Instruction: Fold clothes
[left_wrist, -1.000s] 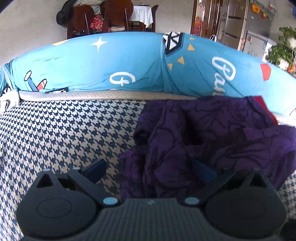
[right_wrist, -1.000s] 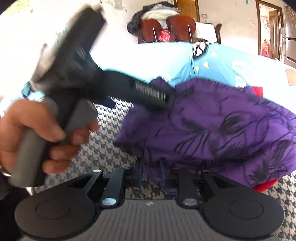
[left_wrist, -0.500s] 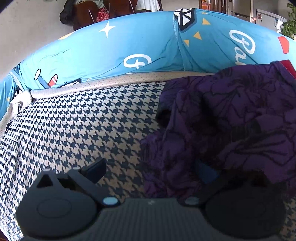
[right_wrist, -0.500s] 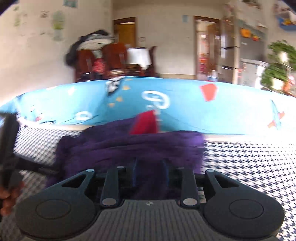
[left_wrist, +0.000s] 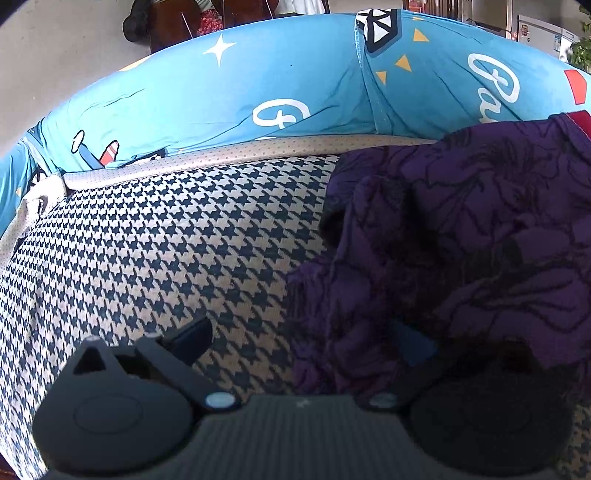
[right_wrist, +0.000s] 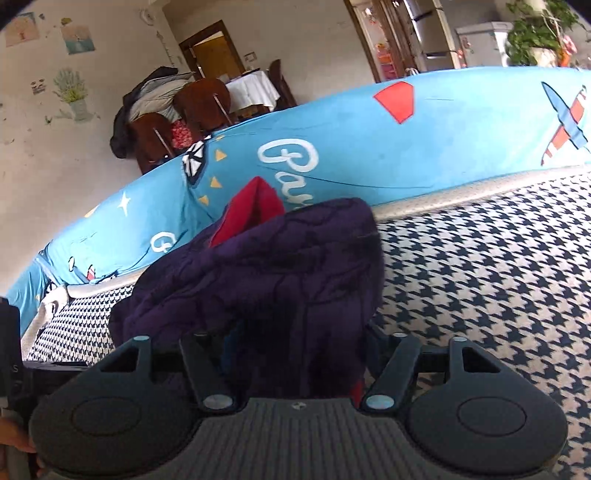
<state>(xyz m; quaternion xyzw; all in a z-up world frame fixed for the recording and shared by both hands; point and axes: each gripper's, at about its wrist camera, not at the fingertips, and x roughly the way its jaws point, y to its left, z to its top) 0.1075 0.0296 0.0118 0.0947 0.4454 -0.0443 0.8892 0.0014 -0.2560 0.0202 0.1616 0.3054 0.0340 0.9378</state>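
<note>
A purple garment with dark line print (left_wrist: 461, 240) lies crumpled on the houndstooth seat (left_wrist: 166, 240), and a red piece (left_wrist: 580, 118) shows at its far edge. My left gripper (left_wrist: 301, 338) stands open just above the seat. Its left finger (left_wrist: 192, 332) is over bare seat and its right finger (left_wrist: 410, 347) is tucked against the cloth's near edge. In the right wrist view the same garment (right_wrist: 277, 266) is heaped over my right gripper (right_wrist: 288, 343). Its jaws are opening with a fold of cloth still between them, and the pads are hidden. Red fabric (right_wrist: 251, 214) pokes up behind.
A blue cartoon-print cover (right_wrist: 443, 140) wraps the sofa back along the seat's far edge. The houndstooth seat (right_wrist: 480, 277) stretches to the right of the garment. Wooden chairs (right_wrist: 199, 107) and a cloth-covered table stand behind. A hand (right_wrist: 11, 439) shows at the lower left.
The right gripper swung right, away from the left gripper and hand, taking a fold of purple cloth along, and its jaws spread. The left view tipped down slightly and its gripper stayed open.
</note>
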